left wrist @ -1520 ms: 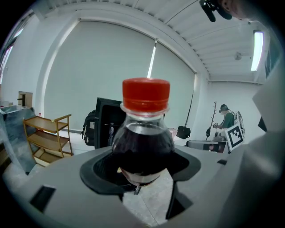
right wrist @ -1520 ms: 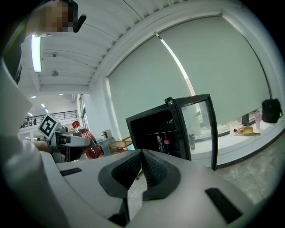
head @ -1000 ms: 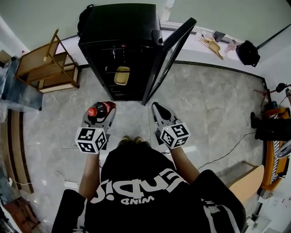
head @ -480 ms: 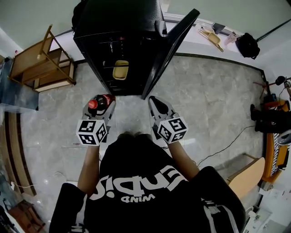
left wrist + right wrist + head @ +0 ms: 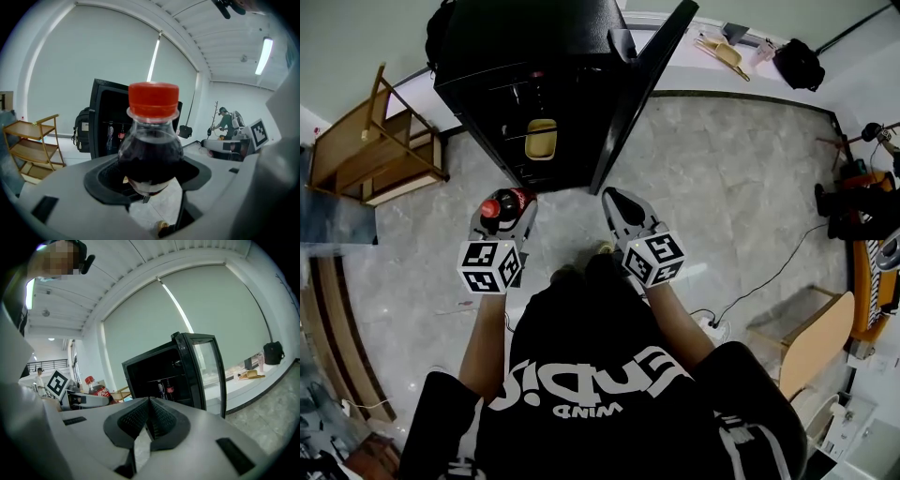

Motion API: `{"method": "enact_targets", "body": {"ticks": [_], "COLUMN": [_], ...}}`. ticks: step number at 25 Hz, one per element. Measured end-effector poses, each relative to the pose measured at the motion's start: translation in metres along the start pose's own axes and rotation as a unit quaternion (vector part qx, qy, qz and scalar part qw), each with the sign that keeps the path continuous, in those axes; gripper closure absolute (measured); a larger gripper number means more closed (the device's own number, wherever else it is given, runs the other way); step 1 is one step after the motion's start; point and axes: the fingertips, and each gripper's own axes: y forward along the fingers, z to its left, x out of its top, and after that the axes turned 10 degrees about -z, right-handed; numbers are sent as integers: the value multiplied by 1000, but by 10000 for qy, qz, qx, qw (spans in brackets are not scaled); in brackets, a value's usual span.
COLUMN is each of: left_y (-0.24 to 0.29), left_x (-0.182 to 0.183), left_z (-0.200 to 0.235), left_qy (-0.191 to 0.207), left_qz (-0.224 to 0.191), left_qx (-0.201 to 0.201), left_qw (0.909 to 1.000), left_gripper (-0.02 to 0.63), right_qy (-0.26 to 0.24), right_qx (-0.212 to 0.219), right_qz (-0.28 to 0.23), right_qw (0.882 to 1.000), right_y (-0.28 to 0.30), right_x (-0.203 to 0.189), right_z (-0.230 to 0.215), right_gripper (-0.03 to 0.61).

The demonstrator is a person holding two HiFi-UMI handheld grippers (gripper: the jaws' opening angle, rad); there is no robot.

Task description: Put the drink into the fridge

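Cola bottle [image 5: 502, 203], red cap up, clamped by body in left gripper [image 5: 149, 180]; kept upright, likely for standing on shelf. Bottle held just short of black fridge [image 5: 534, 84], not yet inside. Door [image 5: 642, 89] swung open at right, so interior is left reachable. Yellow tub [image 5: 541, 139] seen on shelf inside. Right gripper [image 5: 149, 416] pressed closed on nothing, held level beside left, both pointed at opening.

Bright even light, ceiling tube [image 5: 264, 56] lit; strong fisheye warp; fridge interior [image 5: 520, 89] seemingly murky.

Black T-shirt [image 5: 605, 323], white printed lettering [image 5: 581, 386]
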Motion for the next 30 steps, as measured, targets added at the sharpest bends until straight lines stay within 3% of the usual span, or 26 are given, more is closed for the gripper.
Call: {"method": "enact_targets", "body": {"ticks": [12, 30], "left_y": [74, 179], "left_x": [-34, -90], "left_z": [29, 83], "left_qy": [23, 76], "left_qz": [48, 310], "left_qx": [11, 365], "left_qw": [10000, 9988], "left_gripper": [307, 307], "right_qy": [52, 81], "right_qx": [-171, 92], "right_qz": [-177, -179], "right_qw": [9997, 9998], "right_y": [17, 66], "right_x": [-21, -54], "right_z": [-19, -32], "right_gripper": [554, 554]}}
